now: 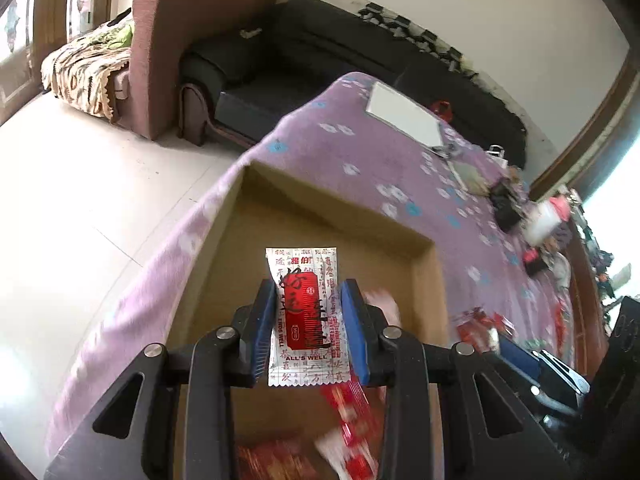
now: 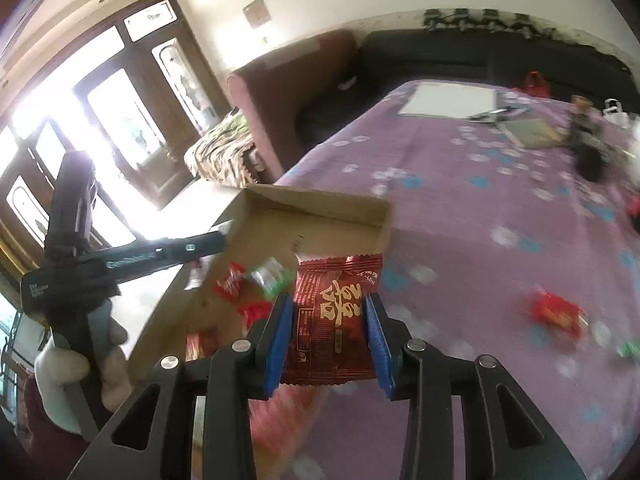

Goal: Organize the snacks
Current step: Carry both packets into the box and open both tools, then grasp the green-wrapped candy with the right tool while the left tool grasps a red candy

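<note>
My left gripper (image 1: 309,292) is shut on a white and red snack packet (image 1: 306,316) and holds it above the open cardboard box (image 1: 424,252). Red snacks (image 1: 352,420) lie in the box below it. My right gripper (image 2: 325,304) is shut on a dark red snack packet (image 2: 332,320) by the box's right wall (image 2: 320,204). Several red and green snacks (image 2: 232,280) lie inside the box. The left gripper (image 2: 132,260) shows in the right wrist view over the box's left side.
The box sits on a purple flowered tablecloth (image 2: 480,208). Loose red snacks (image 2: 558,312) and a green one (image 2: 628,348) lie on the cloth to the right. A white sheet (image 2: 448,98), a pen and dark clutter lie at the far end. Sofas stand beyond.
</note>
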Demonstrator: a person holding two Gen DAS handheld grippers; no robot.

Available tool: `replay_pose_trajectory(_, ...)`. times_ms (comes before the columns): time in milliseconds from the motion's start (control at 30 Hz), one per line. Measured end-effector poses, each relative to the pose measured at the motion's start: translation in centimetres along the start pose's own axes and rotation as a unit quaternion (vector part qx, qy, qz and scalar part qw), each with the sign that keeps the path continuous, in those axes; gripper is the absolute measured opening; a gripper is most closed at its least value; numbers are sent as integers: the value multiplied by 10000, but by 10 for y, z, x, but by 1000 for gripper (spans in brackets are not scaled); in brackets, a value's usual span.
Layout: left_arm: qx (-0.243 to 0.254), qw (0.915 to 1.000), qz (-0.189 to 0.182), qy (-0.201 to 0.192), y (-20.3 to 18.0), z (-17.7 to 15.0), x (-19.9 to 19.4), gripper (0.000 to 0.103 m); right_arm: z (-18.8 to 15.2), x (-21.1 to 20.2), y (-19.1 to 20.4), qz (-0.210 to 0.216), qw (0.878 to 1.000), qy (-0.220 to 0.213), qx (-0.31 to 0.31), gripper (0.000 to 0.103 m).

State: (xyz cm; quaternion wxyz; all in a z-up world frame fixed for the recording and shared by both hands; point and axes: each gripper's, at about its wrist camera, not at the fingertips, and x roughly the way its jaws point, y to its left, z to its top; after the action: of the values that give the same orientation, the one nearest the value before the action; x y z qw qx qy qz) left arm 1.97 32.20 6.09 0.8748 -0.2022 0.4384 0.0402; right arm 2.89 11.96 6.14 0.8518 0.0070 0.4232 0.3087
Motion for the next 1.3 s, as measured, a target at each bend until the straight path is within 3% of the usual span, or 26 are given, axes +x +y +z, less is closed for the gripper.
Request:
replay_pose_trajectory(200, -133, 9997, 32, 221, 12, 12, 28, 31, 21, 59, 8, -171, 9994, 280, -72, 37)
replay_pose_trajectory(400, 18, 9997, 116, 216, 7, 15, 33, 34, 25, 82, -1, -212, 9992, 336, 25, 41)
replay_pose_trajectory(533, -128, 9996, 49, 262, 10, 15, 31, 35, 27, 74, -9, -108, 9996, 204, 183, 47)
replay_pose_trajectory(733, -311, 9993, -67, 201, 8, 7, 7, 35, 23, 25, -31, -166, 9991, -192, 348, 55)
replay_pose_trajectory(900, -264, 9989, -385, -25, -4, -13, -38, 35, 11, -8, -89, -921, 9941, -277, 511, 55)
replay_pose_trajectory(967, -232, 9977, -632, -71, -11, -29, -57, 42, 7, -10, -115, -1383, 9885, -176, 587, 56)
replay_pose_trajectory(1000, -225, 9969, -753, -105, -15, -36, -64, 52, 6, -8, -128, -1528, 9862, -83, 637, 56)
replay_pose_trajectory(1033, -211, 9962, -832, -150, -20, -41, -69, 56, 5, -4, -141, -1658, 9836, 53, 702, 56)
replay_pose_trajectory(1100, -49, 9954, -930, -219, -35, -54, -79, 56, 0, 6, -165, -1824, 9788, 319, 879, 55)
replay_pose_trajectory(1200, 213, 9941, -1055, -168, -57, -66, -84, 56, -9, 6, -176, -1718, 9797, 447, 929, 45)
replay_pose_trajectory(1300, 464, 9924, -1136, -102, -76, -77, -85, 56, -25, -6, -163, -1211, 9881, 708, 637, 37)
